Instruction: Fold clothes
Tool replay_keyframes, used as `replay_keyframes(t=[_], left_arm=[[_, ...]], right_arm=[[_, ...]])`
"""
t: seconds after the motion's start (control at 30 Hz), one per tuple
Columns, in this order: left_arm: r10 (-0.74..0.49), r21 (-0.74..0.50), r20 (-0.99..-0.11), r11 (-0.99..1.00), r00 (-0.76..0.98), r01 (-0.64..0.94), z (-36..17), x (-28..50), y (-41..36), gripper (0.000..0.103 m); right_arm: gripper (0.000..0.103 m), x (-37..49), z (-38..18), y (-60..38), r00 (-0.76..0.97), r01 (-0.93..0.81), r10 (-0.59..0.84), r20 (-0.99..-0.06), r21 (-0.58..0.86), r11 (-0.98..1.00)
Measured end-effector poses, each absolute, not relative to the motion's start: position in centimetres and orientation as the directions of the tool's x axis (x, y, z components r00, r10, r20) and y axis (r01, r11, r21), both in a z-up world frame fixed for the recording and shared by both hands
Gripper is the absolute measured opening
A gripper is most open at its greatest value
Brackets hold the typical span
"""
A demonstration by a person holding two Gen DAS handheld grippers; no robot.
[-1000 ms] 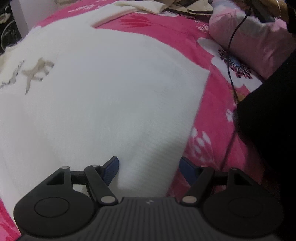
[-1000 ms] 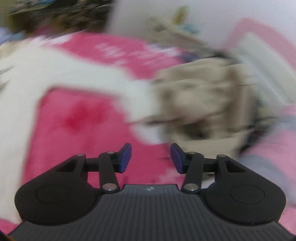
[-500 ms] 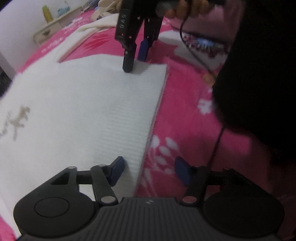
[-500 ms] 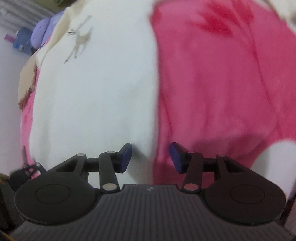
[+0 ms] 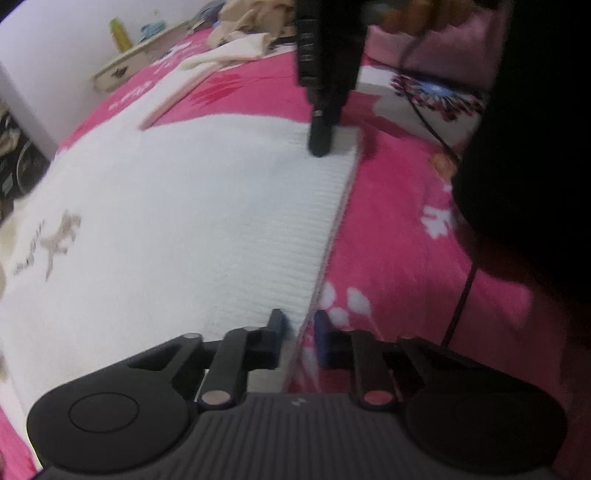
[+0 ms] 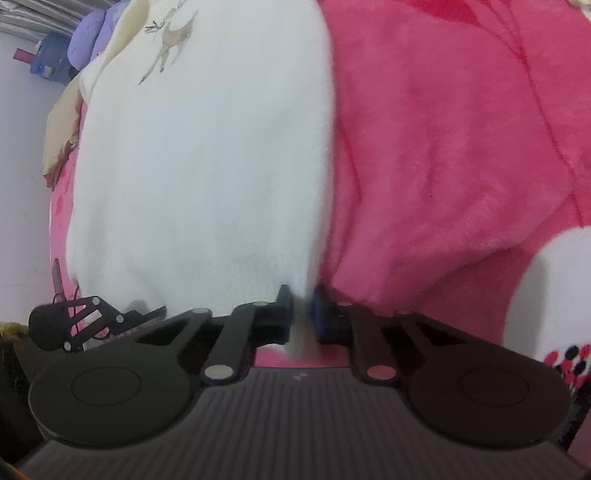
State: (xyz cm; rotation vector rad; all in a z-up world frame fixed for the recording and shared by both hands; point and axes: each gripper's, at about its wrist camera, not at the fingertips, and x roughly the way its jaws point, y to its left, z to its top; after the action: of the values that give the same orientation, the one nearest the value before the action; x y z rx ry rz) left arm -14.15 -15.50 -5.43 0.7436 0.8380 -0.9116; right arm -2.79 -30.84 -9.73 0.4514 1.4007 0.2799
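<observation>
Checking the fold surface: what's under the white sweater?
A pink blanket lies under the white sweater and shows past its hem and side. Anything beneath the sweater's middle is covered, so I cannot tell.

Sweater on the bed, both grippers at its hem

The sweater (image 5: 177, 221) lies on the blanket (image 5: 399, 258); left gripper (image 5: 300, 334) at the hem's near corner, right gripper (image 5: 320, 147) at the far corner.

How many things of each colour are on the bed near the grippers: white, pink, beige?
White: 1, the sweater
Pink: 2, the blanket and the pillow
Beige: 1, the clothes heap
Total: 4
</observation>
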Motion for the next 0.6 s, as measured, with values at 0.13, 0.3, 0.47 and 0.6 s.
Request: replay_keyframes(t=[0.13,0.3,0.47,0.6], left_arm=[[-0.373,0.143,-0.869,0.44,0.325,0.887,-4.9,-13.7,-15.6,0.005],[-0.418,0.017,-0.877,0.468,0.239,0.883,-3.7,-12.5,-16.1,0.002],[-0.481,-0.042,-0.856,0.427,0.188,0.903,-2.5,-12.1,-18.0,0.002],[-0.505,-0.062,-0.85,0.381,0.151,0.923,-2.4,-12.1,-19.7,0.002]], right_arm=[[0.006,-2.8,-8.7,-31.0,0.183,0.051,0.42,-0.889,0.436,0.899],[0.005,-2.3,-6.5,-31.8,0.201,0.021,0.386,-0.9,0.398,0.917],[0.005,-2.5,-4.4,-32.8,0.225,-0.002,0.329,-0.917,0.338,0.941],[0.005,-4.3,-3.9,-32.3,0.22,-0.007,0.286,-0.932,0.292,0.956]])
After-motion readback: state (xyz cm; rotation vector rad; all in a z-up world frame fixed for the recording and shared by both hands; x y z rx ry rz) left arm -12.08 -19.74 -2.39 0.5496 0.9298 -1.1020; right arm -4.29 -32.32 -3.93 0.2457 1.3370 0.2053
